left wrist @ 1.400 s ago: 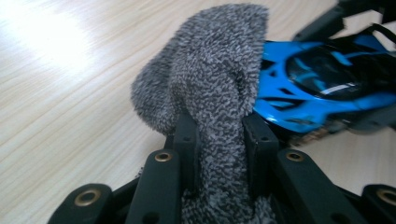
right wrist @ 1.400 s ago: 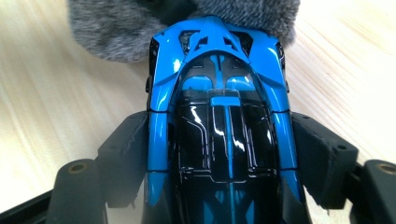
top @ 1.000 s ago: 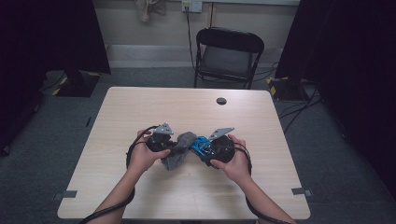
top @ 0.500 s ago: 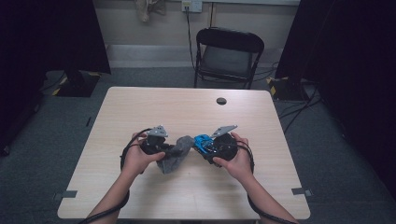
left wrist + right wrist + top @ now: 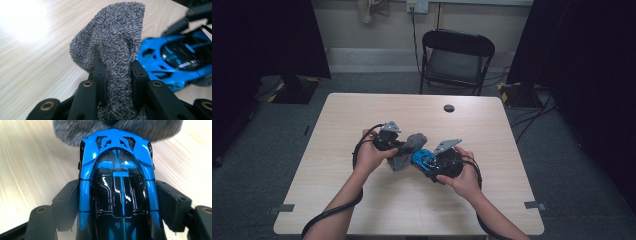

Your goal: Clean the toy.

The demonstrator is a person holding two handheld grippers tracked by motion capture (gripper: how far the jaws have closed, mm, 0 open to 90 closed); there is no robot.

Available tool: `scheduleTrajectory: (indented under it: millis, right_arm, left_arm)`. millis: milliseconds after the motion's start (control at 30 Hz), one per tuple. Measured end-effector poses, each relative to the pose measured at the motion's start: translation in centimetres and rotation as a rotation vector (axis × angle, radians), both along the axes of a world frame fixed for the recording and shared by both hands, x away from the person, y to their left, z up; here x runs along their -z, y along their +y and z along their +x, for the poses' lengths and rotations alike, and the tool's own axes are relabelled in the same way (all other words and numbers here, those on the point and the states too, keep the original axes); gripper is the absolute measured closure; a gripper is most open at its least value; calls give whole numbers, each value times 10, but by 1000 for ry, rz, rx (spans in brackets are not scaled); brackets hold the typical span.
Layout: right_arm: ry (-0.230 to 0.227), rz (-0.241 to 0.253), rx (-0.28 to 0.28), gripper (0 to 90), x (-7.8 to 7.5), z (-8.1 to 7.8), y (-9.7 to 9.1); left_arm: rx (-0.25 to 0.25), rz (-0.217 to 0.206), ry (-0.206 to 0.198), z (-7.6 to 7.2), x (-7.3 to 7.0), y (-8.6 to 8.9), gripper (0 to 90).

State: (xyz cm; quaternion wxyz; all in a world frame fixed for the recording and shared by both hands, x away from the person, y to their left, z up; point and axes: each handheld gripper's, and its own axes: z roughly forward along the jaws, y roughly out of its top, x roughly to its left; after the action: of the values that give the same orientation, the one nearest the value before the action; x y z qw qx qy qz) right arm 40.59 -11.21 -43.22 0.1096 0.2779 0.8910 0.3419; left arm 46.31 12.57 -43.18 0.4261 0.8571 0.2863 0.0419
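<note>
A grey terry cloth (image 5: pixel 408 149) hangs bunched in my left gripper (image 5: pixel 399 147), whose jaws are shut on it. In the left gripper view the cloth (image 5: pixel 112 37) rises between the two black fingers (image 5: pixel 100 72), beside the blue toy car (image 5: pixel 180 62). My right gripper (image 5: pixel 426 161) is shut on that blue-and-black toy car (image 5: pixel 421 158), gripping its sides. In the right gripper view the car (image 5: pixel 120 182) points away from me, its far end touching the cloth (image 5: pixel 117 130). Both are held just above the middle of the wooden table (image 5: pixel 362 110).
A small black round object (image 5: pixel 449 108) lies near the table's far edge. A black folding chair (image 5: pixel 457 60) stands beyond the table. Cables trail from both grippers over the near part of the table. Dark curtains flank the room.
My left gripper, still holding the cloth, has shifted a little away from the person and toward the car. The right gripper and the car have stayed nearly still.
</note>
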Motion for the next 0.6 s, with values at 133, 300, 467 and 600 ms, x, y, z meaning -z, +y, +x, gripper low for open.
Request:
scheduleTrajectory:
  millis: [133, 300, 467, 600]
  right_arm:
    - [-3, -10, 10, 264, 0, 2, -5]
    - [-8, -25, 21, 264, 1, 3, -8]
    - [-6, -30, 27, 264, 3, 5, -8]
    - [-9, -32, 47, 264, 2, 8, -9]
  left_arm:
    - [9, -14, 13, -2, 2, -3, 714]
    - [25, -9, 23, -5, 2, -3, 714]
    - [38, -1, 34, -8, 3, 0, 714]
    - [44, -7, 36, -12, 2, 4, 714]
